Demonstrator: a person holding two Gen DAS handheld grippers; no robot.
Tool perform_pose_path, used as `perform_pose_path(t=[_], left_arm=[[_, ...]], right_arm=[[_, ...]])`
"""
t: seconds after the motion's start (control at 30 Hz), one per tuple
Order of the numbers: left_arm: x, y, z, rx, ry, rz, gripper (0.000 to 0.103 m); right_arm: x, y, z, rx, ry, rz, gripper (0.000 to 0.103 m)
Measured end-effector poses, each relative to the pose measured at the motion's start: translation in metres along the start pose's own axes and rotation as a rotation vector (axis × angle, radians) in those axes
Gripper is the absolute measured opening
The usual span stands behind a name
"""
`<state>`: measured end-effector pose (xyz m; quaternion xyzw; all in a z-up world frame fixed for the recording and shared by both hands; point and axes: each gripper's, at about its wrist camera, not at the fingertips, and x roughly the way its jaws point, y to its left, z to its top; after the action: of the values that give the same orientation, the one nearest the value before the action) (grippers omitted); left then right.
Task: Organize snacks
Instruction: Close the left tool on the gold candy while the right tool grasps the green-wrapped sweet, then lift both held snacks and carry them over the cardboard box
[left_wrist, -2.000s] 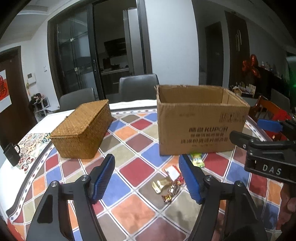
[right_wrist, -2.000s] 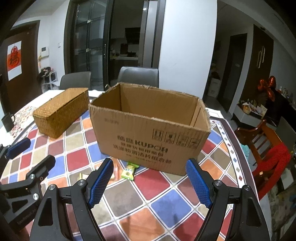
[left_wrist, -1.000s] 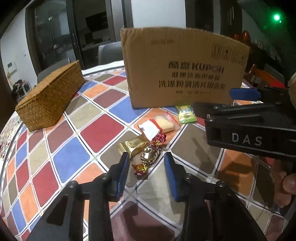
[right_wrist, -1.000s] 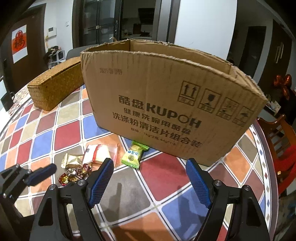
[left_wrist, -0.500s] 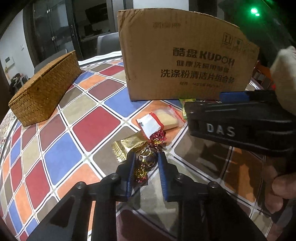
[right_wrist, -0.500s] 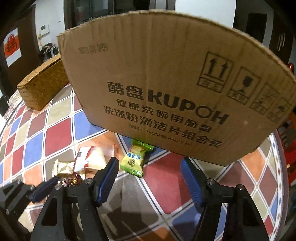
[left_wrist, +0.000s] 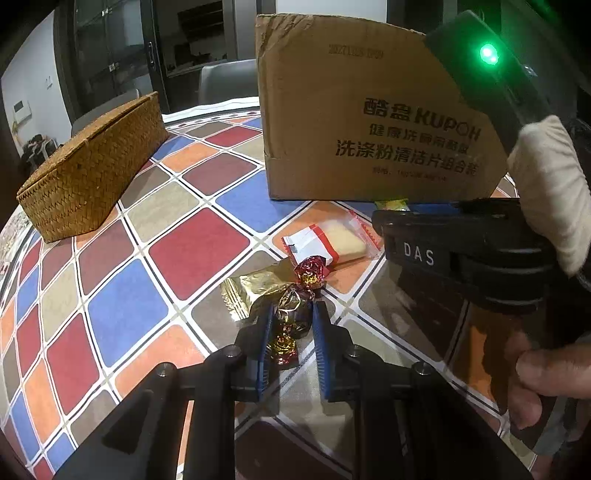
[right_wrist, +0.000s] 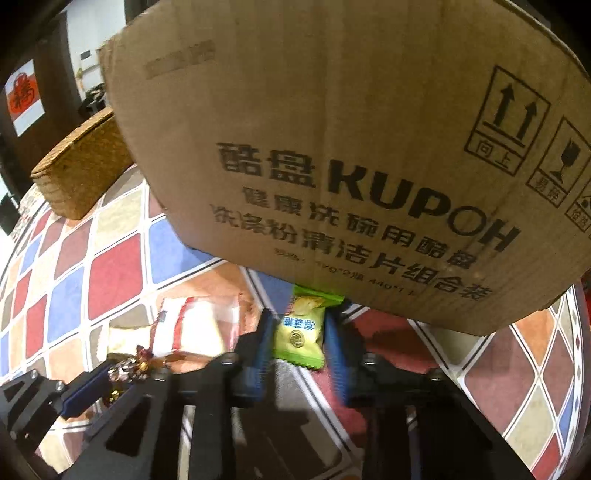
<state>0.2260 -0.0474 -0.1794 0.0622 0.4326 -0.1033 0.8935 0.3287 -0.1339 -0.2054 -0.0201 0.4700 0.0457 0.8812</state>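
My left gripper (left_wrist: 293, 317) is shut on a dark gold foil candy (left_wrist: 295, 302) that lies on the tiled table. Just beyond it are a red foil candy (left_wrist: 312, 271), a gold packet (left_wrist: 251, 288) and a white-and-red wrapped cake (left_wrist: 332, 240). In the right wrist view, my right gripper (right_wrist: 298, 332) has its jaws closing on a green snack packet (right_wrist: 299, 332), and both pads touch its sides. That packet lies at the foot of the open cardboard box (right_wrist: 332, 147). The right gripper's black body (left_wrist: 443, 251) fills the right of the left wrist view.
A lidded wicker basket (left_wrist: 92, 166) stands at the far left of the table (left_wrist: 195, 247). The cardboard box (left_wrist: 369, 122) rises close behind the snacks. A person's hand (left_wrist: 546, 369) and a white sleeve (left_wrist: 546, 192) are at the right. Chairs stand behind the table.
The left jaws narrowed and closed on the foil candy. The right gripper came down and forward to the green packet, and its jaws drew in around it.
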Motion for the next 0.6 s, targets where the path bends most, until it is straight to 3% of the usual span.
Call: perform_pose_path(t=[0.6], left_arm=[[-0.020,-0.007,0.001,0.023,-0.025,0.011,0.021]], right_arm=[[-0.054,-0.014,-0.032,0.039,-0.030,-0.011,0.026]])
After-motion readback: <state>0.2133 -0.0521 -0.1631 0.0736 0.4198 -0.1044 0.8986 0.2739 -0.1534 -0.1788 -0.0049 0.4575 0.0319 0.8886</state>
